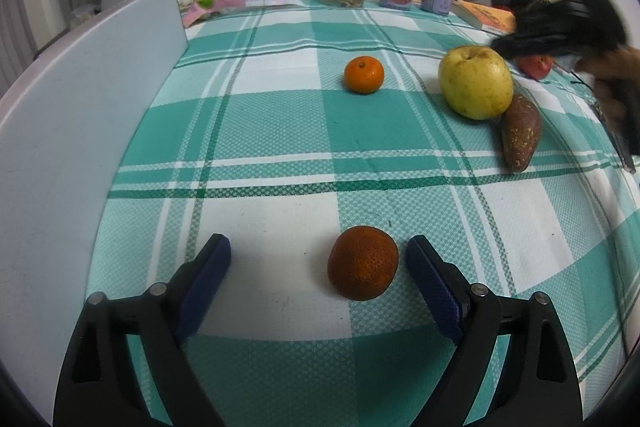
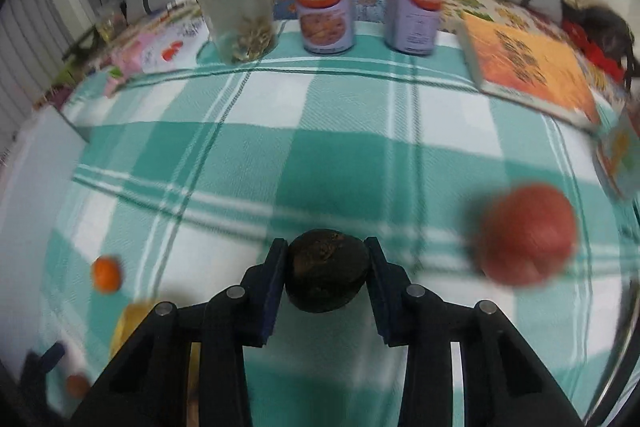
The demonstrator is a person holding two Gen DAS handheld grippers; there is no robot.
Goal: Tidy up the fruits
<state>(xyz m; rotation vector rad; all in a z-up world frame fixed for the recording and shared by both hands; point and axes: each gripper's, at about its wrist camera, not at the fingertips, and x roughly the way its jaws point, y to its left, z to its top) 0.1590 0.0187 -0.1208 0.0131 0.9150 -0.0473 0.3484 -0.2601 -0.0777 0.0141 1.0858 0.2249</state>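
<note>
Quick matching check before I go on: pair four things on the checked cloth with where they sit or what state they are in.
Things:
1. dark round fruit
2. near orange
3. sweet potato
4. far orange

States:
A. alone mid-cloth
B. against the yellow-green apple
C. clamped in the right tool
D. between the open pads of the left tool, ungripped

Pairs: 1-C, 2-D, 3-B, 4-A

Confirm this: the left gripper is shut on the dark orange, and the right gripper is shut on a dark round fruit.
Wrong about the left. The left wrist view shows the left gripper open, the dark orange lying between its fingers untouched. The right gripper is indeed shut on the dark round fruit.
</note>
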